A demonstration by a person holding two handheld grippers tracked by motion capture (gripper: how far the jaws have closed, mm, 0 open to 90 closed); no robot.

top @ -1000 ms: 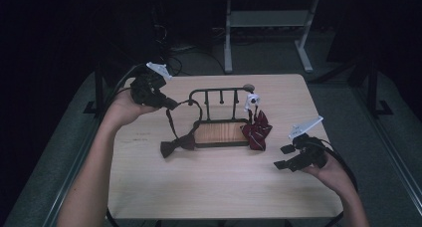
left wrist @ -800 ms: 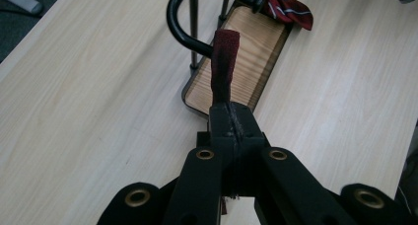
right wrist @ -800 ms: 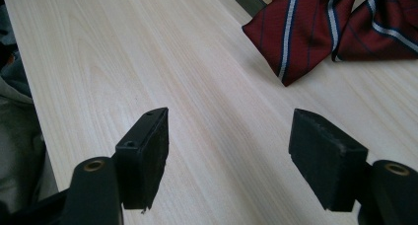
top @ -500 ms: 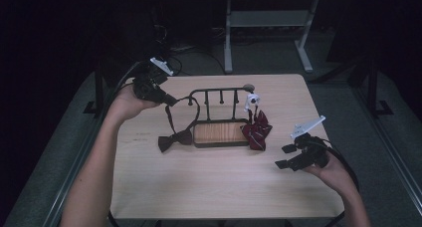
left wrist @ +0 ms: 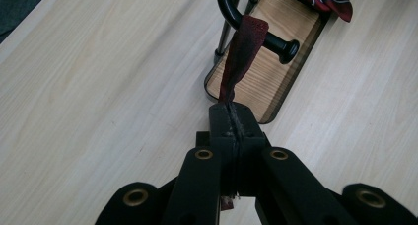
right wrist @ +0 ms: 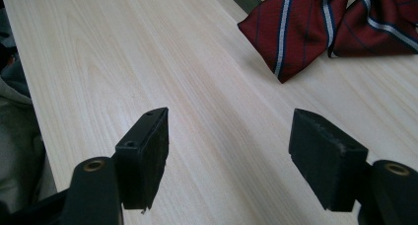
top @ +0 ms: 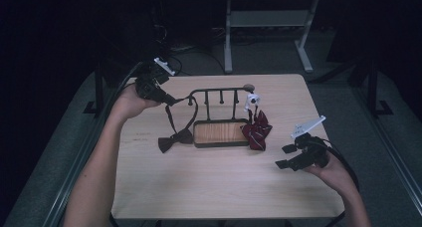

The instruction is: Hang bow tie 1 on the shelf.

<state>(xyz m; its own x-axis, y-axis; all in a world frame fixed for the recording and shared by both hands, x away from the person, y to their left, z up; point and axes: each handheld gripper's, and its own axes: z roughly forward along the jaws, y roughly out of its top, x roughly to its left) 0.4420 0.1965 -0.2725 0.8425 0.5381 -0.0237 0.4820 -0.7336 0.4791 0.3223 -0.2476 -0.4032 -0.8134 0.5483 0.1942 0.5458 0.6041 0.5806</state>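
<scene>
1. A black metal rack (top: 219, 92) with upright pegs stands on a wooden base tray (top: 220, 133) near the middle of the table (top: 214, 187).
2. The tray's wooden floor is bare in the high view; nothing lies inside it.
3. The left gripper (top: 166, 98) has its jaws pressed together, pinching the dark red strap (left wrist: 241, 52) of a bow tie.
4. The strap runs taut from the jaws up over the rack's curved end bar, beside a black peg (left wrist: 281, 45).
5. The dark bow tie (top: 171, 140) itself lies on the table, just beside the tray's left end.
6. A red striped bow tie (top: 256, 130) rests against the tray's right end, partly on the table.
7. The right gripper (top: 286, 156) hovers over the table with jaws spread, holding nothing, near the striped tie (right wrist: 325, 22) but apart from it.
</scene>
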